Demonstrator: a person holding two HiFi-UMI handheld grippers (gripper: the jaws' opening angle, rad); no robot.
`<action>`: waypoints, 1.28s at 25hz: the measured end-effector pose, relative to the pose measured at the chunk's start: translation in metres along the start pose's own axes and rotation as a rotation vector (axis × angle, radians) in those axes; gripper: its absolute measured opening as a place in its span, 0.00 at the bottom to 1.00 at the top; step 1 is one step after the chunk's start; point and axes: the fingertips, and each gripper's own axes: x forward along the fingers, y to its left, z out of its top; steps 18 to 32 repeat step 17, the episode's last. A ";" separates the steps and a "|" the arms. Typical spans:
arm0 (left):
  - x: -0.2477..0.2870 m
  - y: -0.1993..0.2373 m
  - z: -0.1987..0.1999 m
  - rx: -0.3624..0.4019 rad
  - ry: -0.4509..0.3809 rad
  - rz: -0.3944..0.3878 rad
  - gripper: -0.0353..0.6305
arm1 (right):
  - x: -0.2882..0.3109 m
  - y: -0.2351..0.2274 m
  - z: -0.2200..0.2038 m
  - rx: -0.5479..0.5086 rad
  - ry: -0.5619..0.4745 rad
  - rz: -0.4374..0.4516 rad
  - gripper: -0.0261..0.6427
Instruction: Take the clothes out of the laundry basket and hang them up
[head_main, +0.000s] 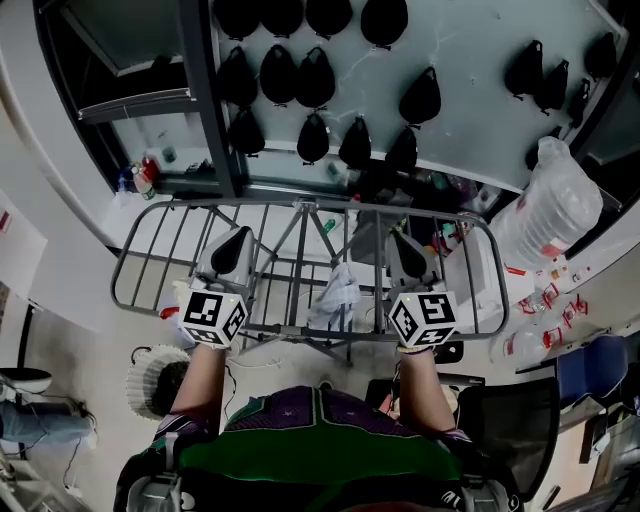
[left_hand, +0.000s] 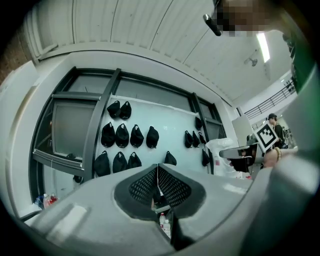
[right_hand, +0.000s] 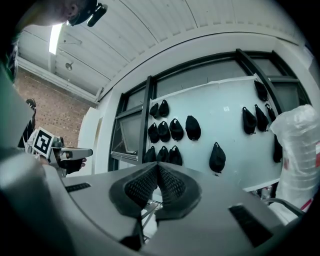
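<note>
A grey metal drying rack (head_main: 300, 207) stands in front of me in the head view. A white garment (head_main: 338, 292) hangs over its near rails, between my two grippers. My left gripper (head_main: 233, 243) is held above the rack's left half, its black pads shut together with nothing between them (left_hand: 157, 179). Over the right half, my right gripper (head_main: 405, 250) is likewise shut and empty (right_hand: 157, 176). Both point up toward the wall. At the lower left a white ribbed basket (head_main: 150, 378) shows beside my arm; its contents are hidden.
Several black caps (head_main: 300, 78) hang on a pale wall board behind the rack. A full clear plastic bag (head_main: 555, 205) stands at the right. Bottles (head_main: 140, 178) sit on the sill at the left. A dark window frame post (head_main: 205, 90) rises behind the rack's left end.
</note>
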 end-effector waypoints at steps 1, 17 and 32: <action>-0.001 0.000 -0.001 0.005 0.004 -0.001 0.08 | 0.000 0.000 -0.001 0.008 0.001 0.000 0.04; -0.020 0.006 -0.006 0.007 0.011 0.023 0.08 | 0.000 0.012 0.000 0.024 0.000 0.008 0.04; -0.020 0.006 -0.006 0.007 0.011 0.023 0.08 | 0.000 0.012 0.000 0.024 0.000 0.008 0.04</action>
